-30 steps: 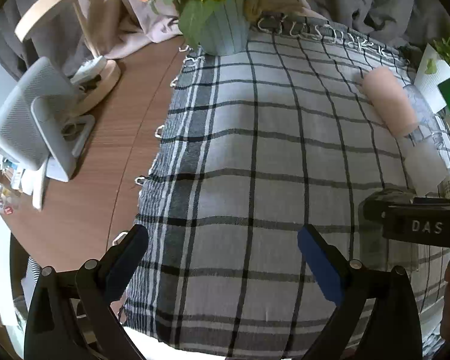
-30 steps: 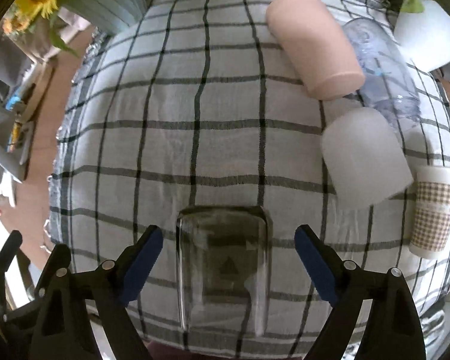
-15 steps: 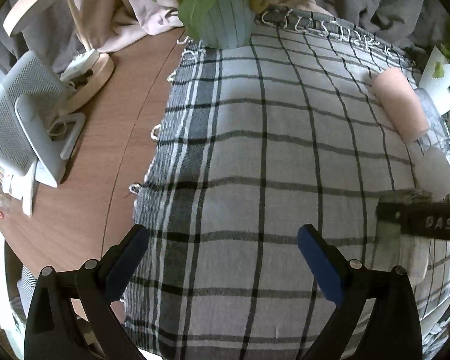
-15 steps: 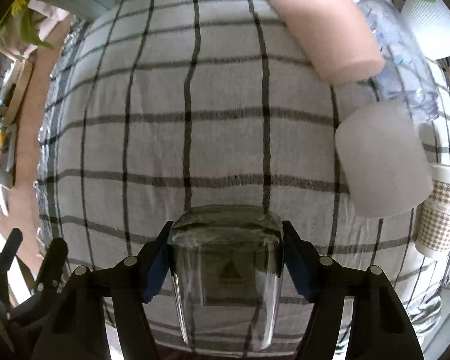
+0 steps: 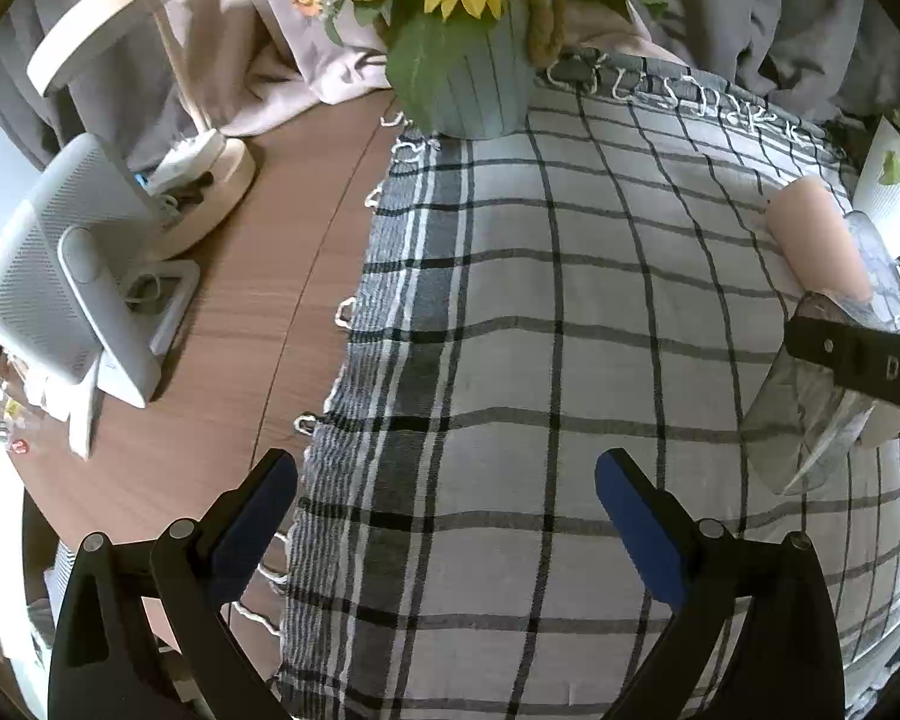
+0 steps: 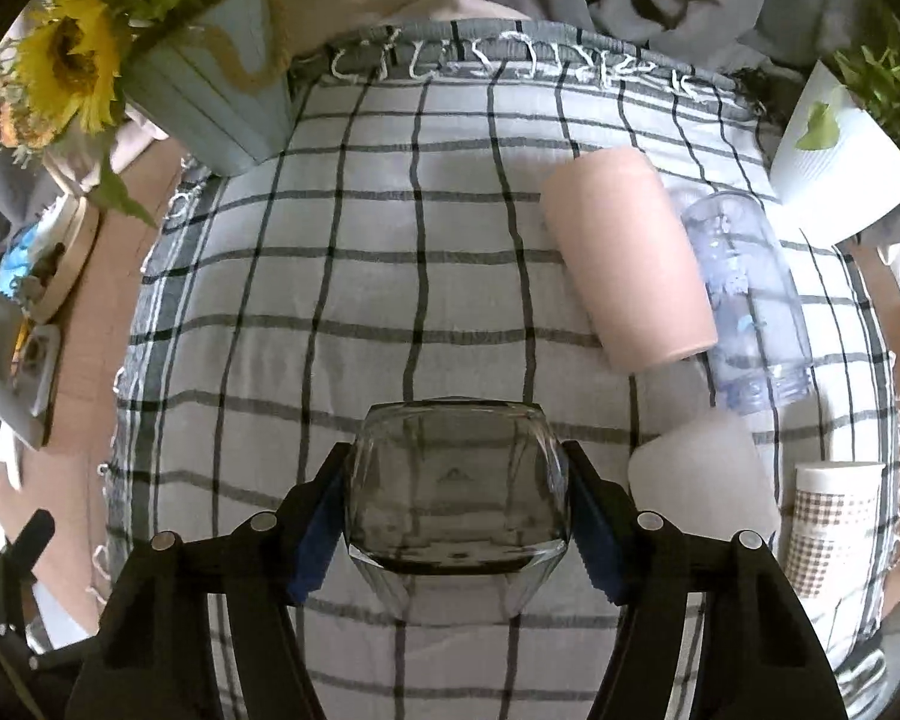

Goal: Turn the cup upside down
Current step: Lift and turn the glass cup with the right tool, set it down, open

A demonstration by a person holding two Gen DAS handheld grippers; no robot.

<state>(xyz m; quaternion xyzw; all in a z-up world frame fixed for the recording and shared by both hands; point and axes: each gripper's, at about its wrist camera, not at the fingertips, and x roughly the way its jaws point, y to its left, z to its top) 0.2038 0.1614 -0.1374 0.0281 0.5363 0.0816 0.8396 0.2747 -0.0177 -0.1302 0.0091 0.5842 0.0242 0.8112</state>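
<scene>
My right gripper (image 6: 457, 516) is shut on a clear glass cup (image 6: 457, 492) and holds it lifted and tilted above the checked cloth (image 6: 330, 300). The blue pads press its two sides. In the left wrist view the same glass cup (image 5: 810, 414) hangs tilted at the right edge, with a black finger of the right gripper across it. My left gripper (image 5: 447, 516) is open and empty, low over the cloth's (image 5: 540, 330) near left part.
On the cloth's right side lie a pink cup (image 6: 627, 264), a clear bluish cup (image 6: 750, 300) and a white cup (image 6: 702, 480); a checked paper cup (image 6: 834, 528) stands there. A sunflower vase (image 5: 468, 72) is at the back. A lamp (image 5: 210, 162) and a grey device (image 5: 72, 270) stand on the wooden table at left.
My right gripper closed on the glass cup, then lifted and tilted it off the cloth. My left gripper stayed open and shifted only slightly.
</scene>
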